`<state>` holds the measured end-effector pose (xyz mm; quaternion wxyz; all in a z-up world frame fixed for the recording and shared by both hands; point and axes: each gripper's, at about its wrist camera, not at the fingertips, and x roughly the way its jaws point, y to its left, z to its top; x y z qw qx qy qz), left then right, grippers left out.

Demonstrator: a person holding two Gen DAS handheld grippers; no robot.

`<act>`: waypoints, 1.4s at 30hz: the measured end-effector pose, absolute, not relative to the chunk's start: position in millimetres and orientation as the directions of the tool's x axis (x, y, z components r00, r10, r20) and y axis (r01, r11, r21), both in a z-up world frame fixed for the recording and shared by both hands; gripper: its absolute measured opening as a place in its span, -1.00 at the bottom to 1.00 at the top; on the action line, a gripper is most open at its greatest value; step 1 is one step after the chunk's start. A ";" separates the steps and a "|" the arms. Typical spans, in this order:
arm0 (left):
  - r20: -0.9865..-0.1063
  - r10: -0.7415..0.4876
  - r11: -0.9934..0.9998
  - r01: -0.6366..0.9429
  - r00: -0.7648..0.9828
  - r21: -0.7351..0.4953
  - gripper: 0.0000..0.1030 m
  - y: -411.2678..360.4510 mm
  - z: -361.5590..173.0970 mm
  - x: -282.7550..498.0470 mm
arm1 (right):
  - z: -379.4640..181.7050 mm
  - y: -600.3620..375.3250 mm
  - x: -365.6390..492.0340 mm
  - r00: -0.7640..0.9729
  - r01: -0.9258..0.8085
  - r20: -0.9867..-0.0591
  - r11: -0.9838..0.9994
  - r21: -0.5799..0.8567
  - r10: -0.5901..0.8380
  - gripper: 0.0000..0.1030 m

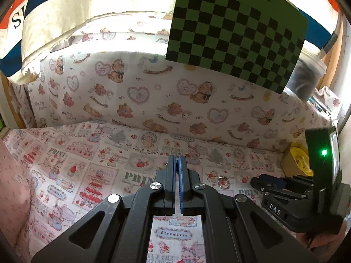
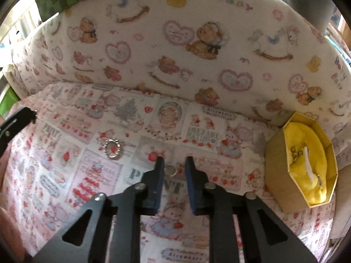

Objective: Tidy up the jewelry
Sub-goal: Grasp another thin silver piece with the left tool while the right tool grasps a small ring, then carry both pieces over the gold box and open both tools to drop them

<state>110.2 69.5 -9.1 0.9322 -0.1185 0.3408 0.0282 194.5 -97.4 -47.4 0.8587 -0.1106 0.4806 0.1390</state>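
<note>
Padding in a bear-print cloth (image 2: 175,50) walled off the far side of the counter (image 2: 72,175), so open room lay only toward the near edge and to the left. At the right stood the gold box (image 2: 276,171), lid off, its yellow lining already carrying some chain; its raised rim was the edge to clear on any carry that way.

The left gripper (image 1: 177,159) was clenched, with nothing I could make out between its fingers, and it hung well apart from the work. The right gripper (image 2: 174,160) pointed steeply down with its fingers released, one on each side of a small ring (image 2: 172,171) lying flat on the cloth, neither pad pressing on it yet.

A beaded loop (image 2: 111,149) lay to the left, clear of the fingers. For a sound pick, I judged the tips should meet the cloth squarely and close across the ring's band, since so thin a thing could skid or take up a fold of cloth.
</note>
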 end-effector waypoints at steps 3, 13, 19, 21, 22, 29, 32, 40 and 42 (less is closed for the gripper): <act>-0.635 -0.019 0.972 -0.136 0.772 -0.194 -0.97 69.1 -6.1 108.6 | -47.4 -101.8 197.6 0.493 -0.351 -0.857 0.936 -0.037 0.151 -0.78; -0.625 -0.019 0.972 -0.131 0.781 -0.193 -0.97 67.1 -1.1 106.2 | -36.3 -132.9 181.1 0.502 -0.344 -0.846 0.939 -0.004 0.180 -0.78; -0.603 -0.017 0.976 -0.118 0.798 -0.184 -0.97 60.8 3.9 99.0 | -15.7 -161.3 149.5 0.533 -0.370 -0.798 0.926 0.080 0.282 -0.78; -0.597 -0.024 0.977 -0.108 0.802 -0.184 -0.97 58.1 6.0 96.3 | -8.8 -171.4 135.2 0.546 -0.395 -0.763 0.910 0.128 0.344 -0.78; -0.594 -0.038 0.977 -0.096 0.804 -0.193 -0.97 56.7 7.5 94.9 | -6.1 -175.9 129.7 0.551 -0.404 -0.749 0.903 0.146 0.368 -0.78; -0.540 -0.039 0.983 -0.065 0.841 -0.172 -0.97 43.5 20.6 83.3 | 13.6 -204.0 99.2 0.646 -0.430 -0.614 0.881 0.196 0.453 -0.78; -0.515 -0.046 0.987 -0.042 0.856 -0.157 -0.97 34.8 21.2 81.2 | 18.7 -213.0 100.1 0.671 -0.430 -0.584 0.882 0.194 0.456 -0.78; -0.492 -0.046 0.993 -0.016 0.869 -0.121 -0.97 20.4 17.2 79.5 | 25.9 -229.8 99.1 0.691 -0.457 -0.499 0.851 0.258 0.523 -0.78; -0.481 -0.043 0.992 -0.020 0.876 -0.126 -0.97 19.9 19.8 76.3 | 30.7 -237.1 97.1 0.694 -0.460 -0.472 0.839 0.291 0.544 -0.78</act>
